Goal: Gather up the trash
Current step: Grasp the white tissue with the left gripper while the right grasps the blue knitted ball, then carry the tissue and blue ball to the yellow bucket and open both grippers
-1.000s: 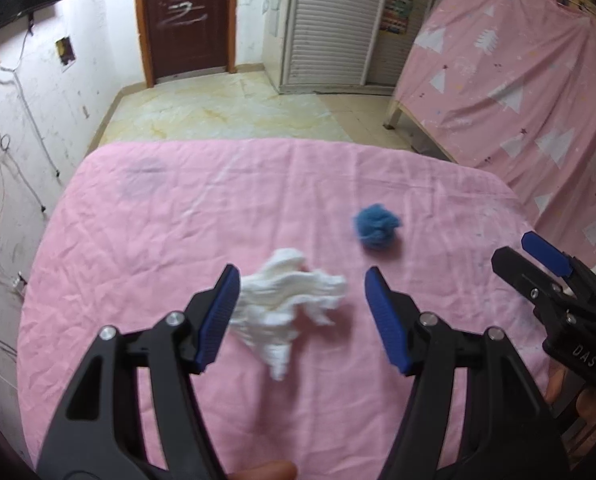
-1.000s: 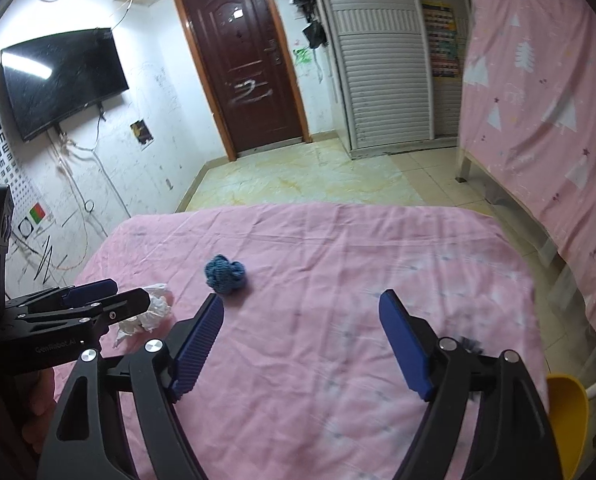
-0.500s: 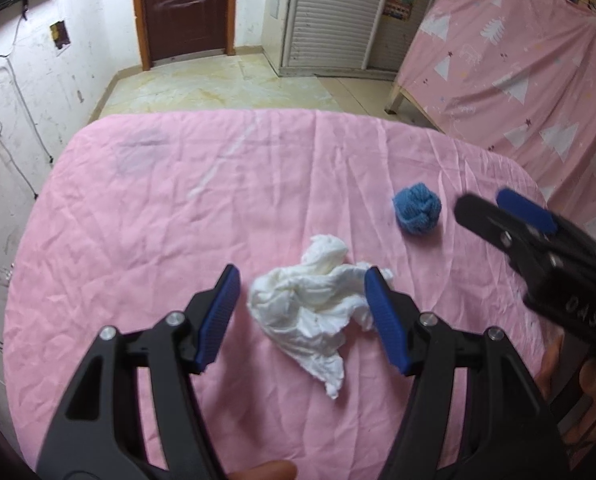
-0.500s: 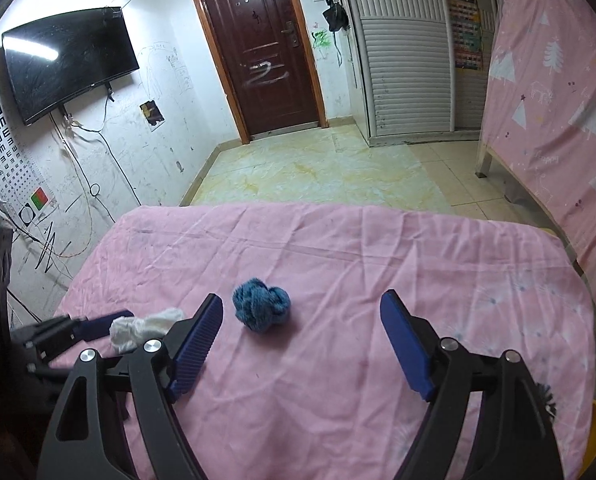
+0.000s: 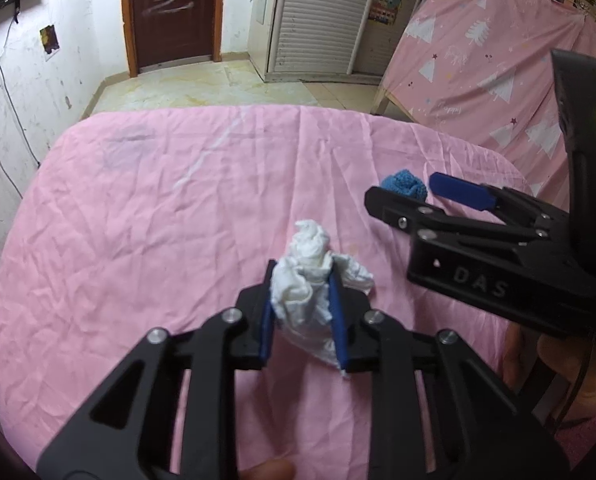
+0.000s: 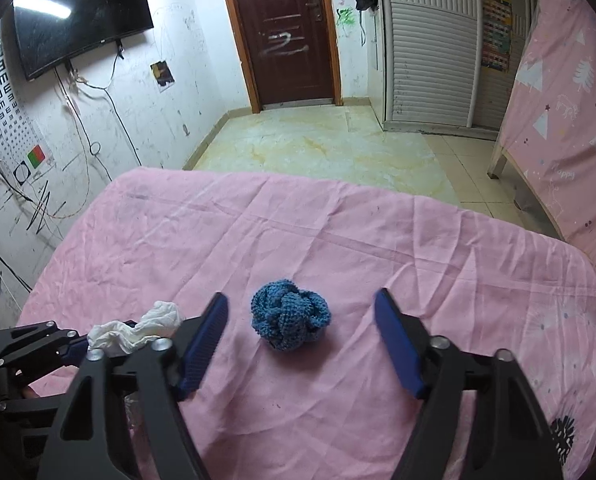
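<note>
the crumpled white paper tissue (image 5: 312, 276) sits low in the middle of the left wrist view, on the wrinkled pink cloth over the tabletop (image 5: 138, 208). the left gripper (image 5: 302, 312) has its jaws squeezed shut on it, one blue pad on each side, and the tissue bulges out above them. it looks very light and soft, so it should squash easily and will not break. a loose corner hangs out at the lower right of the wad, so a thin bit could tear or slip if only that part were held. the grip is on the thick middle, which looks like the best place.

the small blue knitted yarn ball (image 6: 290, 324) lies on the cloth in the lower middle of the right wrist view. it sits between the two blue pads of the right gripper (image 6: 302, 344), and no pad touches it. these jaws are closing, with a gap on both sides of the ball. the ball looks soft, springy and light. it is round, so it may roll away if it is pushed from one side only. pinching it across the fat middle looks safest.
</note>
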`<state>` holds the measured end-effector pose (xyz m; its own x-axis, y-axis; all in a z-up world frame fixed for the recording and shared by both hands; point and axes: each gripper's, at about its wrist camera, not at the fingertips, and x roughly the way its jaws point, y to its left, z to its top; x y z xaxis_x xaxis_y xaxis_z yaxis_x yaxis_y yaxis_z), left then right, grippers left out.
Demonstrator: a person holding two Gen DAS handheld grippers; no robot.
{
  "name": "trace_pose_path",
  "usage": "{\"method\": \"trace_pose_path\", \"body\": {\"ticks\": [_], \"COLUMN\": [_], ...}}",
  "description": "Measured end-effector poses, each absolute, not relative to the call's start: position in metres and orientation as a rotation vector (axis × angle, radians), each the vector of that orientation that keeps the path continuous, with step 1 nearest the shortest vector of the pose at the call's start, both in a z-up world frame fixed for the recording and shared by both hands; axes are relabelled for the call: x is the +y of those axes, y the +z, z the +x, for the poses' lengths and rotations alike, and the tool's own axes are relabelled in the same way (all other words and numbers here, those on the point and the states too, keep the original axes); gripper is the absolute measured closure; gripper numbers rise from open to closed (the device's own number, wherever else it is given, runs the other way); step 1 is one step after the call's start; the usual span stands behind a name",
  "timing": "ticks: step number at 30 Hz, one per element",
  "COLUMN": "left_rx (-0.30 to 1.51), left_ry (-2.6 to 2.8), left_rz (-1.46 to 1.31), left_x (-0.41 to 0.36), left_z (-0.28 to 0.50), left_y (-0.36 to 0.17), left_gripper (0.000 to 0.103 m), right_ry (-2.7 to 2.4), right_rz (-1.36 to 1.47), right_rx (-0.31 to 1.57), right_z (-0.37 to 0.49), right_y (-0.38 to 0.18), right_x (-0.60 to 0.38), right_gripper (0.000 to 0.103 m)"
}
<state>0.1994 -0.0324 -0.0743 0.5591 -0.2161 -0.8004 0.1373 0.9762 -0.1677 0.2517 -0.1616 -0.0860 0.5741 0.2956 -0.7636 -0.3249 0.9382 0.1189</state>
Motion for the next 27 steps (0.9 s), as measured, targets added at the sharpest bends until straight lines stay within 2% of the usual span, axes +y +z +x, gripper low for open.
{"method": "trace_pose_path", "body": {"ticks": [1, 3, 4, 6, 15, 27], "left_rx": [0.951, 0.944, 0.940, 0.935, 0.915, 0.865], "left_ry": [-0.207, -0.203, -0.200, -0.199, -0.183, -0.168], "left_rz": [-0.081, -0.070, -0.063, -0.059, -0.038, -0.008], "left_x": [-0.032, -0.034, -0.036, -0.037, -0.047, -0.054], "left_z": [0.198, 0.198, 0.197, 0.196, 0.196, 0.177], "left_y": [-0.075, -0.075, -0.075, -0.075, -0.077, -0.055], "left_gripper": [0.081, 0.081, 0.081, 0.081, 0.081, 0.081], "right_ry": [0.361, 0.359, 0.350, 0.342, 0.319, 0.234], "right_rz": [-0.039, -0.044, -0.050, -0.052, 0.008, 0.123], "right_rx": [0.892, 0.904, 0.902, 0.902, 0.841, 0.655], "right_z": [0.251, 0.251, 0.251, 0.251, 0.237, 0.172], "right_y": [-0.088, -0.090, -0.090, -0.091, -0.079, -0.019], "right_x": [-0.160, -0.159, -0.159, -0.159, -0.176, -0.250], "right_gripper": [0.054, 0.066, 0.076, 0.082, 0.084, 0.083]}}
